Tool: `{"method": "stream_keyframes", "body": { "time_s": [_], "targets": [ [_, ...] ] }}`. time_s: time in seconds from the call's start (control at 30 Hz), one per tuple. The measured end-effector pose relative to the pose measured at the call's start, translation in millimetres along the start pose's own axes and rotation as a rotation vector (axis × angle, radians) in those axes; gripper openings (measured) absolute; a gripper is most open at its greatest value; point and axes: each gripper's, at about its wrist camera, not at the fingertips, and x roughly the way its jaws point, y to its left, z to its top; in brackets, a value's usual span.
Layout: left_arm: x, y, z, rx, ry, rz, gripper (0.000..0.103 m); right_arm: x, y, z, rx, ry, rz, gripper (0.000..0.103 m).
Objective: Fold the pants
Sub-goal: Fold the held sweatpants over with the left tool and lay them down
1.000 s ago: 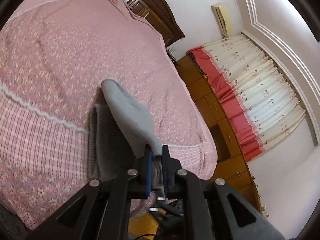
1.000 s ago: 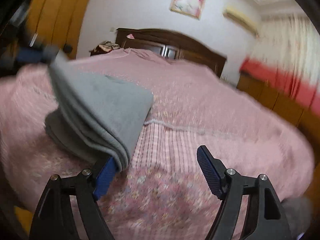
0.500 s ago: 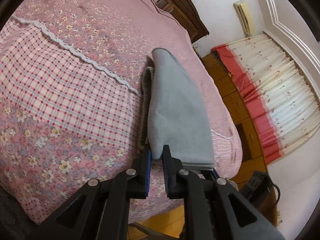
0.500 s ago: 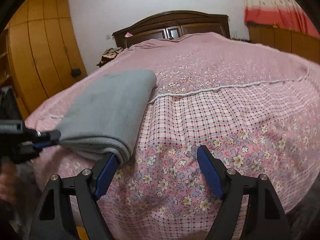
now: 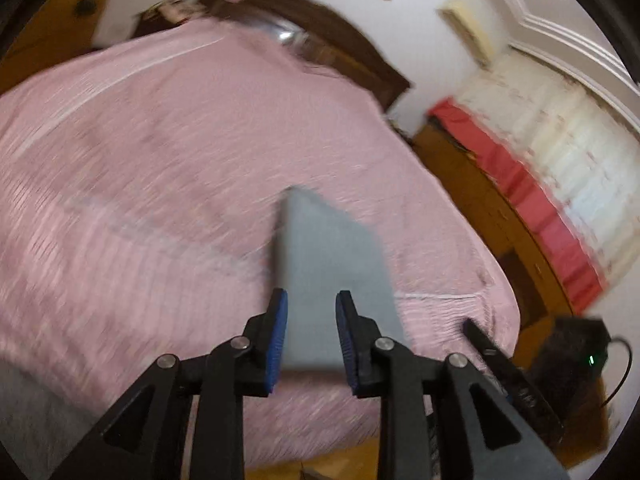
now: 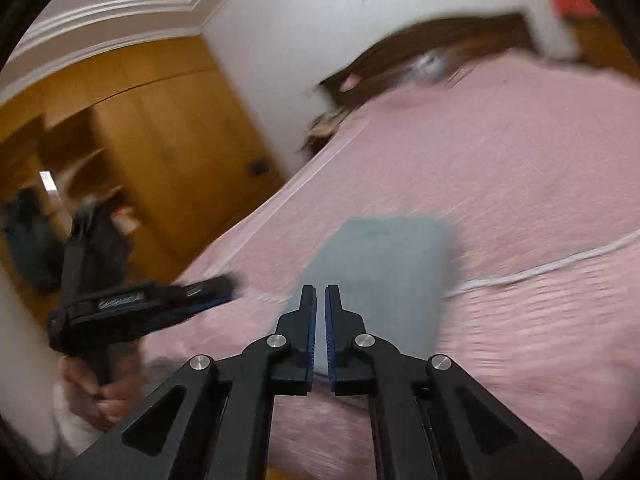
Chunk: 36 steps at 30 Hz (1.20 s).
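Folded grey fleece pants [image 5: 332, 264] lie lower-centre on pink bed [image 5: 160, 184], straight ahead of just-opening, empty left tool [image 5: 311, 330]; right tool [image 6: 320, 330] just snapped together, empty.

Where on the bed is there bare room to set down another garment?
Free: the wide pink bedspread between the folded gray pants and the dark headboard, and the stretch right of the pants along the white lace seam. Crowded: the near edge, where the pants and both grippers sit.

bed [image 5: 168, 152]: pink bedspread, fills the frame's left and centre | on it: folded grey pants [image 5: 332, 264], lower centre, lying flat
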Motion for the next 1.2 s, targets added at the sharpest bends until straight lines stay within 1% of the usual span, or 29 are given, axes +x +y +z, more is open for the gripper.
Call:
{"method": "stream_keyframes", "body": {
  "time_s": [0.07,0.1,0.13,0.17,0.2,0.23,0.3,0.37,0.4,0.47,0.53,0.57,0.6,0.63,0.67,0.7,0.73,0.77,0.8,0.87,0.9,0.93,0.97,1.03,1.07,1.1,1.13,1.17,1.2],
  "targets": [
    [29,-14,0,0.066,0.041,-0.026,0.026,26,-31,-18,0.14,0.105,0.044,0.006],
    [52,-15,-3,0.09,0.088,0.02,0.023,30,-52,-31,0.223,0.118,0.065,0.001],
    [68,-12,-8,0.093,0.137,0.081,0.014,30,-69,-42,0.283,0.12,0.066,0.0],
    [83,-4,-17,0.085,0.162,0.116,0.01,26,-87,-55,0.351,0.113,0.099,0.0],
    [87,3,-22,0.073,0.147,0.109,0.009,21,-101,-64,0.415,0.102,0.154,0.0],
    [86,7,-25,0.059,0.136,0.085,0.007,18,-107,-68,0.443,0.1,0.173,0.0],
    [80,14,-26,0.031,0.138,0.048,0.005,10,-105,-64,0.441,0.114,0.149,0.0],
    [73,13,-22,0.033,0.151,0.057,0.005,5,-93,-48,0.422,0.124,0.116,0.0],
    [68,12,-19,0.038,0.147,0.068,0.005,2,-85,-36,0.399,0.116,0.114,0.002],
    [56,3,-10,0.073,0.111,0.1,0.015,6,-70,0,0.35,0.124,0.088,0.005],
    [53,-9,-3,0.115,0.077,0.108,0.025,25,-57,40,0.279,0.175,0.053,0.021],
    [52,-12,-2,0.119,0.069,0.1,0.025,42,-46,70,0.201,0.231,-0.005,0.034],
    [56,-14,-5,0.112,0.069,0.094,0.025,56,-34,92,0.125,0.269,-0.054,0.037],
    [63,-13,-10,0.089,0.077,0.086,0.025,80,-18,120,-0.004,0.325,-0.101,0.038],
    [70,-12,-11,0.07,0.082,0.083,0.025,100,-4,138,-0.111,0.37,-0.114,0.043],
    [73,-10,-17,0.05,0.088,0.078,0.025,130,9,155,-0.239,0.453,-0.114,0.05],
    [78,-9,-23,0.037,0.088,0.078,0.025,168,18,167,-0.34,0.575,-0.125,0.052],
    [79,-8,-30,0.037,0.065,0.09,0.025,203,20,171,-0.397,0.707,-0.16,0.054],
    [79,-9,-33,0.047,0.05,0.094,0.025,235,17,169,-0.429,0.839,-0.214,0.054],
    [77,-9,-36,0.071,0.046,0.097,0.025,270,13,156,-0.487,0.998,-0.328,0.054],
    [78,-7,-36,0.064,0.046,0.091,0.025,283,16,147,-0.525,1.07,-0.35,0.048],
    [77,-2,-37,0.043,0.045,0.079,0.025,291,20,140,-0.571,1.12,-0.357,0.037],
    [74,6,-40,0.017,0.044,0.062,0.025,296,22,133,-0.627,1.161,-0.386,0.006],
    [72,14,-41,-0.014,0.043,0.039,0.025,306,21,127,-0.747,1.21,-0.481,0.006],
    [70,19,-42,-0.022,0.043,0.033,0.024,308,21,126,-0.826,1.189,-0.569,0.001],
    [69,22,-43,-0.024,0.043,0.03,0.024,311,16,136,-0.956,1.094,-0.777,0.001],
    [68,25,-43,-0.024,0.047,0.033,0.024,310,13,147,-0.979,1.019,-0.86,0.001],
    [67,26,-45,-0.019,0.045,0.035,0.024,307,13,158,-0.936,0.979,-0.852,0.001],
    [67,26,-46,-0.016,0.043,0.037,0.024,299,13,169,-0.848,0.953,-0.777,0.002]
  ]
}}
